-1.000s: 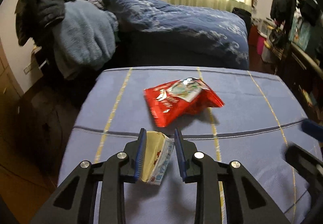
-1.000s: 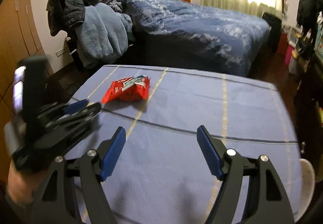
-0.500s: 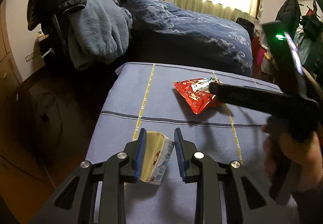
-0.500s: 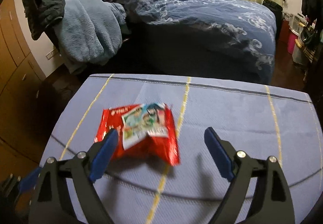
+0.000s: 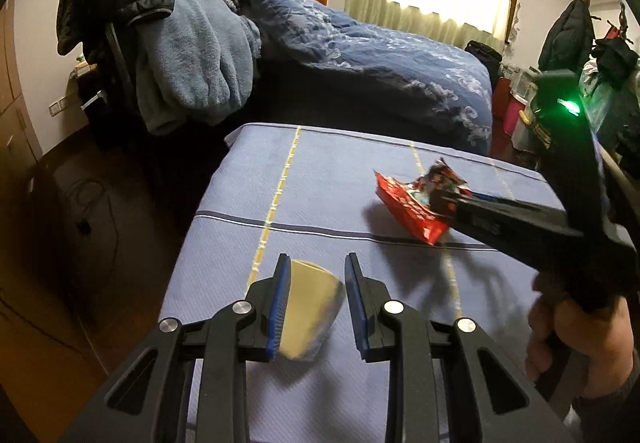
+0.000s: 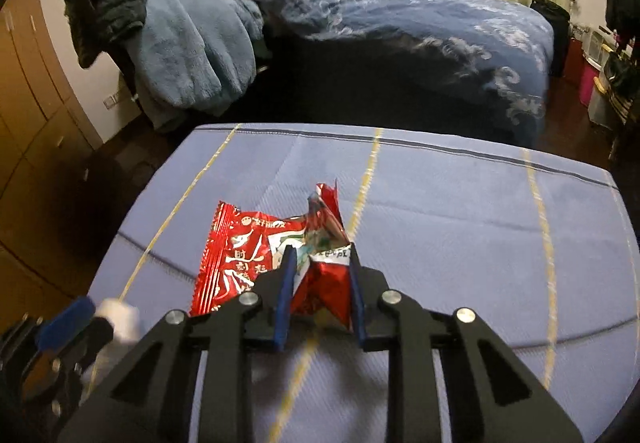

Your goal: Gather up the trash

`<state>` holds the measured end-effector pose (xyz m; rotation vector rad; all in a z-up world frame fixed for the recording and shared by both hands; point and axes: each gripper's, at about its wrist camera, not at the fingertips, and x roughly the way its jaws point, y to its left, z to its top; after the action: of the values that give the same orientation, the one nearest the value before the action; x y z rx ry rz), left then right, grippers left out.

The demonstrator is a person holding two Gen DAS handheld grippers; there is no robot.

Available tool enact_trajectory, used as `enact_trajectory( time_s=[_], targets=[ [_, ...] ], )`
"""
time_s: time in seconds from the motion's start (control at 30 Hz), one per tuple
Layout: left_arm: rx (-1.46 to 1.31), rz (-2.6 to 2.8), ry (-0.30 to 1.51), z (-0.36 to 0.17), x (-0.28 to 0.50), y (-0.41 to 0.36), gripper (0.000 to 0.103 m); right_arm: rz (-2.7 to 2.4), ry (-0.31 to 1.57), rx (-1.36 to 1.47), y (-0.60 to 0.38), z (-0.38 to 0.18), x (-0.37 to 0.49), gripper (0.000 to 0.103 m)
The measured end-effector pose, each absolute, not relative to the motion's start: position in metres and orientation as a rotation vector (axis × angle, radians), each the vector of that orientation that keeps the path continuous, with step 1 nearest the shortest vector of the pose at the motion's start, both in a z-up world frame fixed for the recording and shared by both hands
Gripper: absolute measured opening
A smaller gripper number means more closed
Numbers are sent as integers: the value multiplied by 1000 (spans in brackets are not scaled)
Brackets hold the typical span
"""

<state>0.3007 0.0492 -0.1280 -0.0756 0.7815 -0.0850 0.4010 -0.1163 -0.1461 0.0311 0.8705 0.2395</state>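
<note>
A red snack bag (image 6: 236,259) lies on the blue-clothed table (image 6: 440,203). My right gripper (image 6: 320,255) has its jaws closing on the bag's right half; the foil is crumpled and pushed up between the blue pads. In the left wrist view the same bag (image 5: 404,203) is pinched at the tip of my right gripper (image 5: 440,201), which a hand (image 5: 580,331) holds. My left gripper (image 5: 318,263) is shut on a pale yellow and white wrapper (image 5: 310,307), held just above the table's near left part. It also shows low on the left as my left gripper (image 6: 68,319).
A bed with a dark blue duvet (image 5: 380,55) stands beyond the table. A chair heaped with a blue fleece and dark jackets (image 5: 188,55) is at the far left. Wooden cabinets (image 6: 36,103) line the left wall. Hanging coats and boxes (image 5: 568,43) crowd the right.
My right gripper came forward over the red bag and its wide-open jaws closed on it, crumpling the foil. My left gripper shifted a little, still gripping the wrapper.
</note>
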Motion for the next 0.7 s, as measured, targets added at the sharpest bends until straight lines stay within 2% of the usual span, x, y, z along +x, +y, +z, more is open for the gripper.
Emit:
enact_trajectory(
  time_s=[0.47,0.7],
  targets=[
    [-11,-244,715,-96,248,-42,28,150,760,106,-247,-111,264,25],
    [-76,-157,801,-113,244,5,28,154,734,117,-272,-108,226,25]
  ],
)
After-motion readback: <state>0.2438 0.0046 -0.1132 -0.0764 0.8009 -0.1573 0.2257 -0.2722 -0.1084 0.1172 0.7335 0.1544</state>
